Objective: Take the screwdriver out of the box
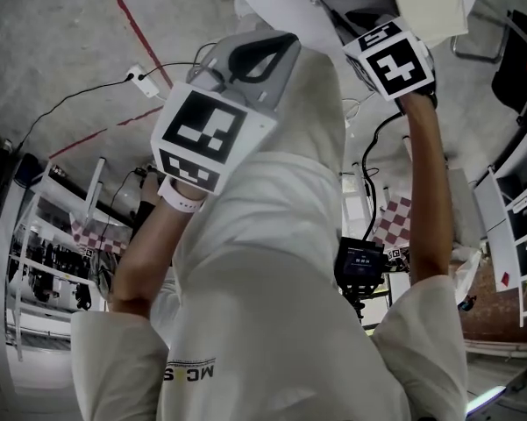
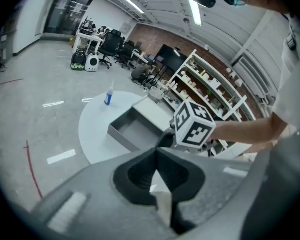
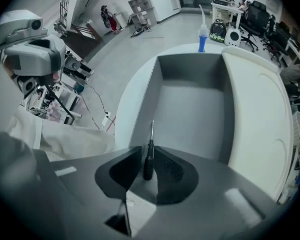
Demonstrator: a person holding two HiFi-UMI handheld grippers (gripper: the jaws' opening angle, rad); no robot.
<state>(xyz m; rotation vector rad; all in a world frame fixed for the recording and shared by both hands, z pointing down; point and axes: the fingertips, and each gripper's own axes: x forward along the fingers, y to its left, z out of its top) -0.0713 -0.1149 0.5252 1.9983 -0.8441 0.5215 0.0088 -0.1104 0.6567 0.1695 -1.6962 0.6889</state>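
My right gripper (image 3: 147, 149) is shut on the screwdriver (image 3: 148, 161). Its black handle sits between the pads and its thin shaft points forward over the near left wall of the open grey box (image 3: 189, 109). The inside of the box looks bare. In the left gripper view the same box (image 2: 132, 129) stands on the round white table (image 2: 92, 129), and the right gripper's marker cube (image 2: 192, 125) hangs over the box's near right corner. My left gripper (image 2: 156, 154) is shut on nothing, held back from the table. The head view shows only the two marker cubes (image 1: 202, 139) (image 1: 390, 60) against a white shirt.
The box's flat lid (image 3: 257, 114) lies open on the right. A blue-and-white squeeze bottle (image 3: 203, 36) stands at the table's far edge. Shelving (image 2: 214, 91) and office chairs (image 2: 110, 44) stand beyond the table, and a robot head on a stand (image 3: 32, 49) is at the left.
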